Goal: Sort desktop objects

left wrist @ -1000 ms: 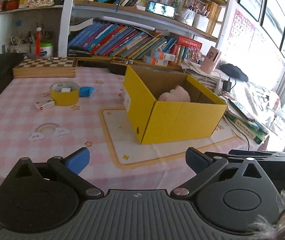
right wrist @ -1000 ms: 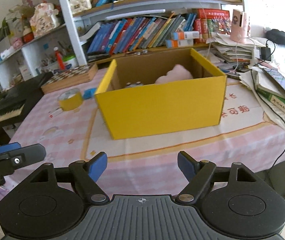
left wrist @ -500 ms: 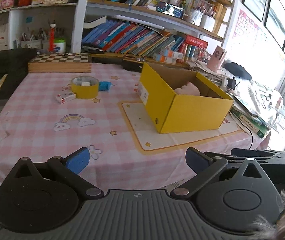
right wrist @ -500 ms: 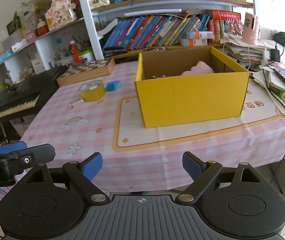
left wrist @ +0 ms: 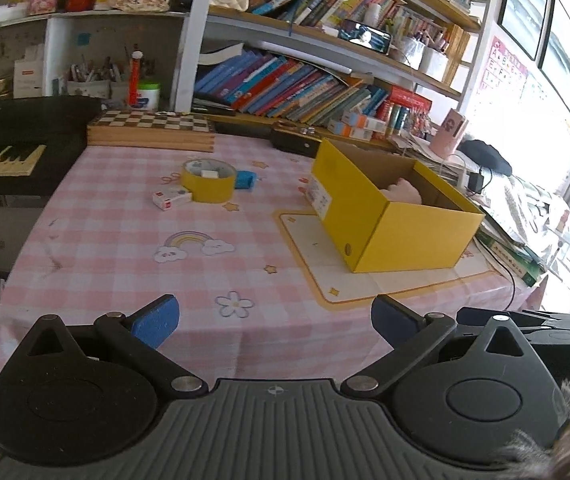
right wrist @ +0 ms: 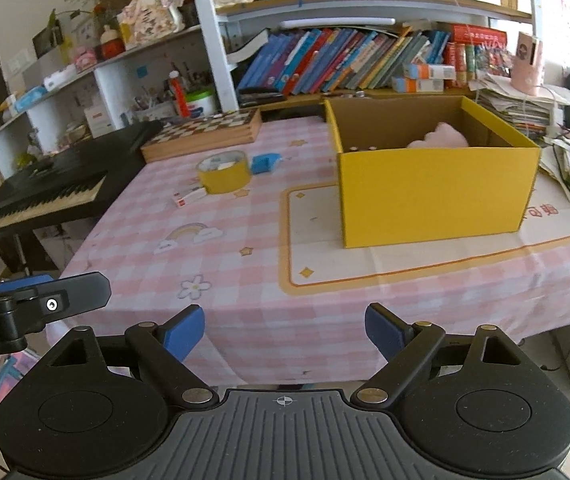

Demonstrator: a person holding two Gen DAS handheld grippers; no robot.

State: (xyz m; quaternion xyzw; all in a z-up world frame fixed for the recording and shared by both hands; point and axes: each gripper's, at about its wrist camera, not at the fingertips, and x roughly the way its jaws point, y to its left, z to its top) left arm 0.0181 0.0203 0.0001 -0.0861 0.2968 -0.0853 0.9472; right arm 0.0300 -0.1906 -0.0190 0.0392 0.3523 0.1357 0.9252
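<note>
Tape, a stiff, light yellow roll (left wrist: 208, 180), is probably being best gripped across its wall by wide-open, empty left gripper (left wrist: 273, 320).

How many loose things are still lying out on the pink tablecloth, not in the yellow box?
3: a yellow tape roll, a small white box touching its left side, a blue item on its right. Something small sits inside the roll.

Black keyboard (right wrist: 41, 196) stands left of desk (left wrist: 125, 248). Chessboard (left wrist: 151, 130) lies at desk's far edge. Leaning books (right wrist: 349, 60) fill shelf behind; phone (left wrist: 365, 36) glows on upper shelf.
</note>
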